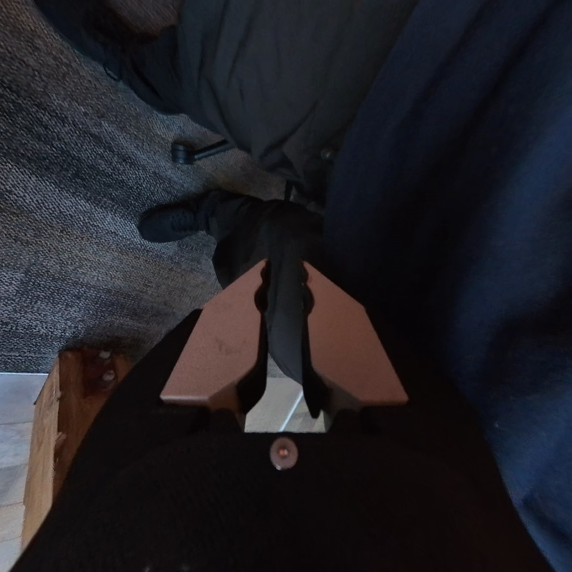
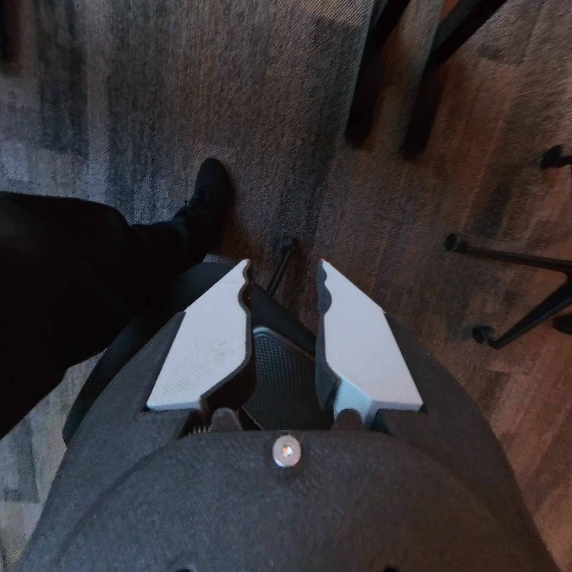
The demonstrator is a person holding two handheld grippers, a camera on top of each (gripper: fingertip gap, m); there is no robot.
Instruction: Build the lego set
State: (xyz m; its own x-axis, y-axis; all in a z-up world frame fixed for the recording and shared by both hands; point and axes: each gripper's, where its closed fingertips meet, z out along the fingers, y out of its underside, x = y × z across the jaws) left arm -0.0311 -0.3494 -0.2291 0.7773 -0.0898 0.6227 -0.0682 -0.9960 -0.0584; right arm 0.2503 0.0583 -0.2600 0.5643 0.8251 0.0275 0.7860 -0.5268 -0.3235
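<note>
The left claw [image 1: 285, 269] is clenched on a fold of dark grey-black fabric [image 1: 283, 325]; both copper-toned fingers [image 1: 216, 340] press against the cloth, which runs up between them and hangs down into a bunched dark mass [image 1: 263, 223]. A large dark blue cloth [image 1: 448, 185] fills the right of that view, and a grey garment [image 1: 263, 77] hangs above. Below lies mottled grey carpet [image 1: 77, 185], with a black shoe [image 1: 167, 223] on it and a wooden block [image 1: 49, 433] at lower left.

The right claw [image 2: 284, 269] is released, its white fingers [image 2: 210, 340] spread apart with nothing gripped. It hovers above a black mesh chair seat [image 2: 278, 371]. A black-trousered leg [image 2: 77, 263] and black chair legs [image 2: 510, 263] stand nearby on the carpet.
</note>
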